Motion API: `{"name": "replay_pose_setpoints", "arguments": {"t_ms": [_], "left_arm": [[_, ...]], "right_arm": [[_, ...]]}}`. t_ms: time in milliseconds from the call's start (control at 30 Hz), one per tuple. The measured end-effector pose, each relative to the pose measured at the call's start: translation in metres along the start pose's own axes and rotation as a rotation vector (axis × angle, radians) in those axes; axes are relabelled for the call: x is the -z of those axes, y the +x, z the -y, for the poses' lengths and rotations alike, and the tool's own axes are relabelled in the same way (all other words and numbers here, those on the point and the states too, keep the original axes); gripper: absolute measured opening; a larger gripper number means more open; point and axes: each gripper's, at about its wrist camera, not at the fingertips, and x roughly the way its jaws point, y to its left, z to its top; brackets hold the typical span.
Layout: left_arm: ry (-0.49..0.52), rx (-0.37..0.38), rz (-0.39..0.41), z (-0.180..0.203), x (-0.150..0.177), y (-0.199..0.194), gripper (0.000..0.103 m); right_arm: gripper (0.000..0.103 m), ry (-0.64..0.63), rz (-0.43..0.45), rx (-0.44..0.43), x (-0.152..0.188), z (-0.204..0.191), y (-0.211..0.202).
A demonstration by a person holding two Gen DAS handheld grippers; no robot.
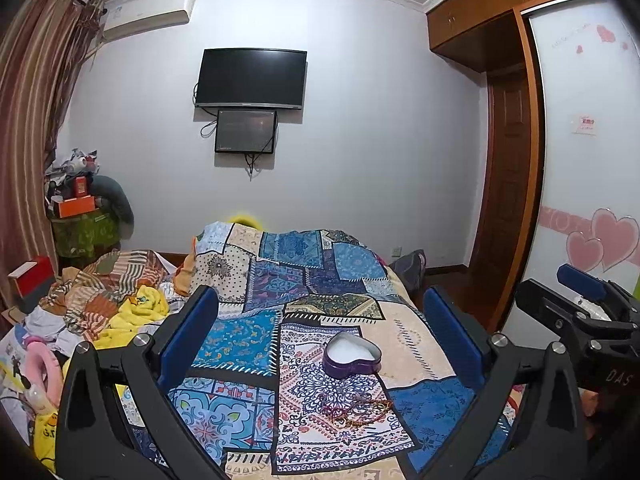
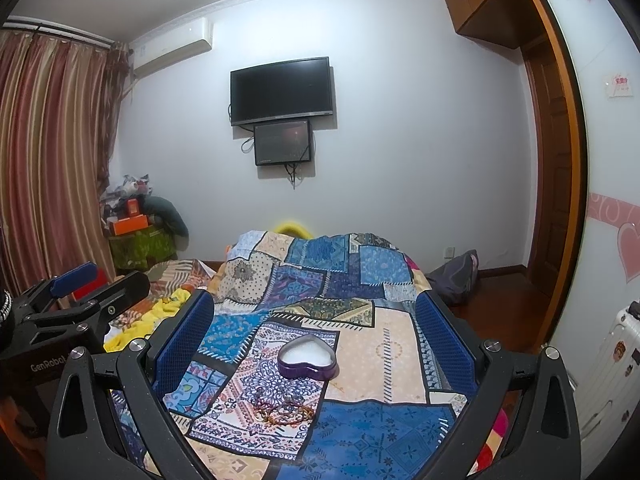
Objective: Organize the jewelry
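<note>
A patchwork bedspread [image 1: 256, 280] in blue, cream and purple covers the bed, with crumpled yellow and striped clothes [image 1: 120, 304] heaped along its left side. On the far white wall hangs a dark television [image 1: 251, 78] with a smaller screen [image 1: 245, 131] just below it and an air conditioner [image 1: 148, 12] up near the striped curtains [image 1: 28, 120]. A wooden wardrobe [image 1: 508, 168] stands at the right, its pale sliding door showing pink heart stickers [image 1: 604, 244], and a white suitcase [image 2: 608, 376] stands by it.

White walls, wall-mounted television [image 1: 251, 78], striped curtains [image 2: 48, 152], wooden wardrobe [image 1: 476, 20], patchwork bedspread [image 1: 288, 276]
</note>
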Motion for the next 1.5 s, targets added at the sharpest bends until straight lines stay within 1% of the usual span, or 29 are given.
{"name": "replay_pose_setpoints", "arguments": {"t_ms": [200, 333, 567, 667, 767, 800, 867, 967, 1000, 1067, 1133, 1167, 1233, 1300, 1367, 1500], "left_arm": [[-0.004, -0.005, -0.025, -0.006, 0.004, 0.013, 0.103], [-0.012, -0.009, -0.065, -0.012, 0.009, 0.031, 0.103], [-0.03, -0.029, -0.179, -0.029, 0.024, 0.076, 0.103], [-0.032, -0.012, -0.247, -0.038, 0.033, 0.096, 0.103], [-0.048, -0.008, -0.295, -0.047, 0.045, 0.112, 0.103], [-0.047, -0.01, -0.309, -0.048, 0.049, 0.118, 0.102], [-0.038, -0.022, -0.343, -0.051, 0.058, 0.129, 0.094], [-0.026, -0.012, -0.398, -0.051, 0.07, 0.145, 0.087], [-0.027, -0.004, -0.417, -0.052, 0.073, 0.151, 0.085], [-0.028, 0.013, -0.454, -0.052, 0.082, 0.162, 0.078], [-0.026, 0.033, -0.493, -0.052, 0.092, 0.171, 0.072], [-0.026, 0.042, -0.51, -0.052, 0.096, 0.176, 0.068], [-0.026, 0.06, -0.533, -0.052, 0.103, 0.181, 0.062], [-0.028, 0.079, -0.548, -0.052, 0.108, 0.186, 0.06], [-0.032, 0.104, -0.555, -0.053, 0.113, 0.188, 0.056], [-0.043, 0.137, -0.578, -0.053, 0.118, 0.197, 0.056]], "right_arm": [[0.1, 0.01, -0.042, 0.005, 0.006, 0.003, 0.017], [0.1, 0.015, -0.087, 0.014, 0.013, 0.008, 0.033], [0.1, 0.019, -0.223, 0.043, 0.037, 0.022, 0.075], [0.1, 0.012, -0.297, 0.047, 0.047, 0.026, 0.095], [0.1, -0.001, -0.362, 0.05, 0.06, 0.029, 0.111], [0.1, -0.009, -0.383, 0.05, 0.064, 0.029, 0.117], [0.1, -0.019, -0.418, 0.038, 0.072, 0.028, 0.126], [0.099, -0.019, -0.475, -0.017, 0.081, 0.026, 0.137], [0.098, -0.023, -0.492, -0.033, 0.084, 0.025, 0.141], [0.09, -0.034, -0.528, -0.065, 0.089, 0.02, 0.152], [0.077, -0.043, -0.578, -0.107, 0.096, 0.017, 0.164], [0.074, -0.044, -0.594, -0.121, 0.099, 0.015, 0.169], [0.063, -0.043, -0.64, -0.155, 0.106, 0.013, 0.18], [0.057, -0.034, -0.675, -0.187, 0.111, 0.012, 0.187], [0.055, -0.014, -0.71, -0.223, 0.116, 0.012, 0.193], [0.044, -0.021, -0.759, -0.251, 0.123, 0.008, 0.201]]}}
